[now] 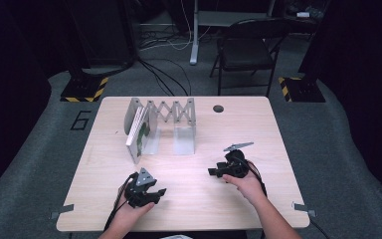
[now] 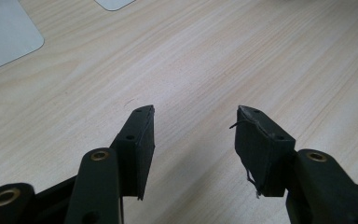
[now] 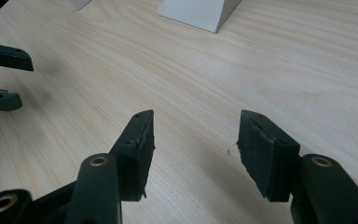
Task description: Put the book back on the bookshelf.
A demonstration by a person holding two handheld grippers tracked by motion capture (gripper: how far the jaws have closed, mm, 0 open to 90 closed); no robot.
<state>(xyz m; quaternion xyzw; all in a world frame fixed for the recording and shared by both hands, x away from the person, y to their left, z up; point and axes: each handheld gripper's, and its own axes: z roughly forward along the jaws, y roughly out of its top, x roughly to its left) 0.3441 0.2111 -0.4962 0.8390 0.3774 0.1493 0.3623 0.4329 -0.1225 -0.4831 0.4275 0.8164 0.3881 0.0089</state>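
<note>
Your left tool (image 1: 155,191) and right tool (image 1: 214,172) both stood spread wide, holding nothing; the grey expanding metal file rack (image 1: 171,112) sat at twelve o'clock, well apart.

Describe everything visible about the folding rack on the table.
The folding rack stands upright toward the table's far left. It looks like pale grey metal: flat upright plates joined along the back by a zigzag scissor lattice, stretched open. A white-edged book leans in its left slot; the other slots are empty. Neither claw touches it.

Pale wood-grain table (image 1: 189,199), black left gripper (image 1: 151,193), black right gripper (image 1: 218,172), grey accordion rack (image 1: 171,112), green-and-white book (image 1: 140,133)
</note>
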